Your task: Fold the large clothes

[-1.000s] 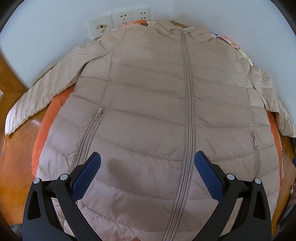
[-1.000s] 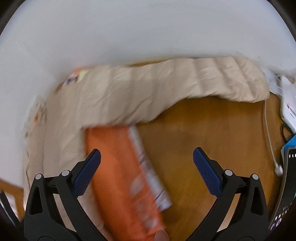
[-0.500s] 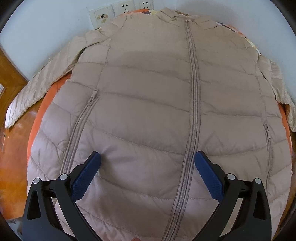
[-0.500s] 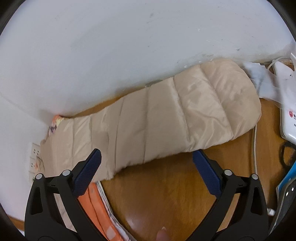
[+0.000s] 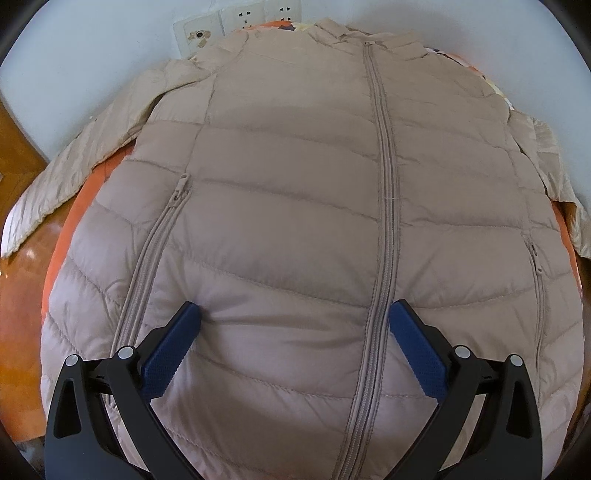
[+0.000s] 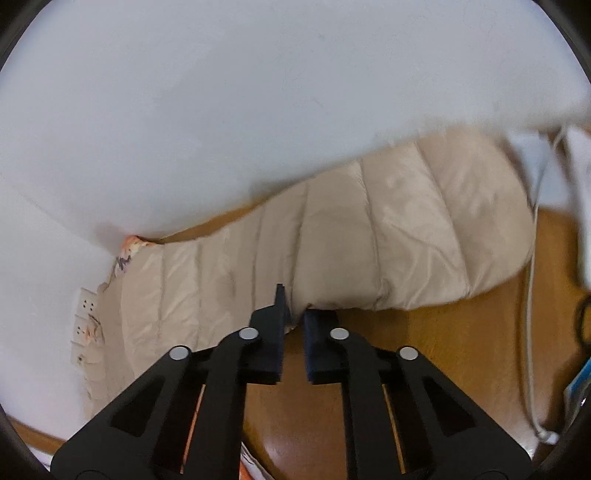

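A beige quilted puffer jacket (image 5: 295, 184) lies front up and zipped on an orange cloth (image 5: 70, 229), collar toward the wall. My left gripper (image 5: 293, 310) stands open over the lower front, its blue pads (image 5: 173, 354) resting on the fabric on either side of a strip beside the centre zip. In the right wrist view the jacket's sleeve (image 6: 406, 229) stretches across the wooden table (image 6: 406, 369). My right gripper (image 6: 294, 317) is closing its jaws on the sleeve's near edge, with a fold of fabric pinched between the pads.
White walls meet in a corner behind the jacket, with wall sockets (image 5: 258, 14) near the collar. A white cable (image 6: 532, 332) and blurred white and blue items (image 6: 580, 206) lie on the table beyond the cuff. Bare wood shows beside the left sleeve (image 5: 22, 314).
The right gripper swung from the orange cloth to the sleeve and went from wide open to closed on its near edge. The left gripper sank a little onto the jacket, still open.
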`<action>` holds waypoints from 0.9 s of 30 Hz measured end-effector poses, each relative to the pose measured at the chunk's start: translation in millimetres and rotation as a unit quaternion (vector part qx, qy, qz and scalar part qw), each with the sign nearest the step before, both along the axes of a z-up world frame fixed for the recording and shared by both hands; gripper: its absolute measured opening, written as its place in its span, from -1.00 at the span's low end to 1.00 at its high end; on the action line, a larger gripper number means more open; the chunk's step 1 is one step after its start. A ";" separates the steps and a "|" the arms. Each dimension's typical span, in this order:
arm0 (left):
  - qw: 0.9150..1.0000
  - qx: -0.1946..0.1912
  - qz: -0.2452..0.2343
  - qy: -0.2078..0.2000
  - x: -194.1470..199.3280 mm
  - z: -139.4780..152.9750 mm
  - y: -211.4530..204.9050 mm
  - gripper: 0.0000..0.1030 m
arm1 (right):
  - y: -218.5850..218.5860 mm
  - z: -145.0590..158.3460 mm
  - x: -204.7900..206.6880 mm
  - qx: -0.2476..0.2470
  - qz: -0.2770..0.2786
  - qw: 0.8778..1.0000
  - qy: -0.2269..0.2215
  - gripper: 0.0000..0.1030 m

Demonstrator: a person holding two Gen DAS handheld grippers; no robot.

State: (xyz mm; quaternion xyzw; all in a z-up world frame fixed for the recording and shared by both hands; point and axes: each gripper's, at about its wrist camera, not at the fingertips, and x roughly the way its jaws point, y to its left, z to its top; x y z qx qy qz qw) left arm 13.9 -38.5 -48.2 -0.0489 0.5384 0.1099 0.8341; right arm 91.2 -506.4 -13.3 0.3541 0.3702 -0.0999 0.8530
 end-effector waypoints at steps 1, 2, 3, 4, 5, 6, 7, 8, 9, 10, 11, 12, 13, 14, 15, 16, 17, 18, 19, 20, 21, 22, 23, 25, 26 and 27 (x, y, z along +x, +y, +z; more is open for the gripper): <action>1.000 -0.001 -0.001 -0.001 -0.3 0.3 0.2 0.91 | 3.1 4.7 -0.2 -0.008 0.003 1.000 -0.006 -0.90; 1.000 -0.001 -0.003 -0.003 -0.8 0.5 0.1 0.91 | 6.8 11.9 -1.9 -0.022 0.009 1.000 -0.016 -0.90; 1.000 0.001 -0.006 -0.004 -0.5 1.0 0.2 0.91 | 10.0 17.7 -3.1 -0.032 0.016 0.999 -0.023 -0.91; 1.000 0.002 -0.008 -0.005 -0.6 1.7 -0.3 0.91 | 14.3 23.7 -3.7 -0.040 0.025 0.998 -0.031 -0.92; 1.000 0.004 -0.011 -0.005 -1.1 2.5 0.8 0.91 | 17.7 28.2 -3.6 -0.044 0.032 0.998 -0.036 -0.92; 1.000 0.004 -0.015 -0.003 -1.3 3.4 0.5 0.91 | 21.9 33.8 -4.2 -0.049 0.041 0.997 -0.043 -0.92; 1.000 0.004 -0.018 -0.001 -1.3 4.3 0.7 0.90 | 28.4 41.5 -5.4 -0.058 0.053 0.996 -0.052 -0.92; 1.000 0.003 -0.020 0.001 -0.6 5.5 1.8 0.90 | 32.0 46.3 -6.6 -0.063 0.060 0.995 -0.057 -0.92; 1.000 0.001 -0.023 0.004 0.3 7.5 3.2 0.90 | 37.8 53.9 -8.3 -0.069 0.068 0.993 -0.065 -0.92; 1.000 -0.001 -0.026 0.006 0.8 9.3 4.2 0.90 | 43.4 62.1 -9.9 -0.073 0.075 0.992 -0.074 -0.92; 1.000 0.000 -0.030 0.006 1.3 11.7 5.6 0.90 | 46.3 67.0 -10.0 -0.075 0.078 0.991 -0.080 -0.92; 0.999 0.000 -0.032 0.005 1.9 14.0 6.7 0.90 | 52.5 75.4 -11.3 -0.078 0.083 0.989 -0.090 -0.93; 0.999 0.000 -0.034 0.003 2.1 16.1 8.6 0.90 | 57.3 80.8 -12.3 -0.079 0.087 0.988 -0.096 -0.93; 0.999 -0.002 -0.037 0.000 2.8 18.2 11.3 0.90 | 67.2 91.4 -14.8 -0.083 0.094 0.986 -0.108 -0.93; 0.999 -0.004 -0.039 -0.003 4.3 21.0 14.6 0.90 | 72.5 98.4 -16.9 -0.086 0.100 0.985 -0.114 -0.93; 0.999 -0.005 -0.039 -0.005 6.2 23.4 17.1 0.90 | 78.0 105.0 -18.6 -0.089 0.105 0.983 -0.119 -0.93; 0.999 -0.006 -0.039 -0.007 7.7 25.9 20.7 0.90 | 88.1 113.5 -19.9 -0.096 0.114 0.981 -0.126 -0.93; 0.999 -0.008 -0.039 -0.011 9.2 29.5 26.2 0.90 | 98.3 121.4 -20.5 -0.102 0.124 0.978 -0.132 -0.93; 0.999 -0.008 -0.040 -0.014 10.4 32.1 30.5 0.90 | 105.4 126.6 -20.0 -0.106 0.129 0.977 -0.137 -0.93; 0.999 -0.006 -0.042 -0.019 11.9 35.7 36.3 0.90 | 115.5 133.7 -20.8 -0.109 0.137 0.974 -0.143 -0.93; 0.999 -0.003 -0.043 -0.021 14.6 37.8 41.2 0.90 | 125.7 139.8 -21.1 -0.111 0.143 0.972 -0.148 -0.93; 0.999 0.000 -0.045 -0.022 15.9 39.8 45.2 0.90 | 132.1 143.3 -21.2 -0.112 0.147 0.971 -0.151 -0.93; 0.999 0.004 -0.046 -0.023 17.4 41.8 49.5 0.90 | 145.3 149.1 -20.0 -0.113 0.157 0.969 -0.156 -0.93; 0.999 0.008 -0.046 -0.028 22.2 46.6 63.1 0.90 | 159.5 155.4 -19.0 -0.115 0.167 0.966 -0.160 -0.93; 0.998 0.008 -0.046 -0.030 22.4 47.6 66.9 0.90 | 173.9 159.4 -16.5 -0.118 0.177 0.964 -0.161 -0.93; 0.998 0.006 -0.045 -0.033 24.0 49.6 74.0 0.90 | 182.7 161.7 -15.1 -0.121 0.183 0.962 -0.162 -0.93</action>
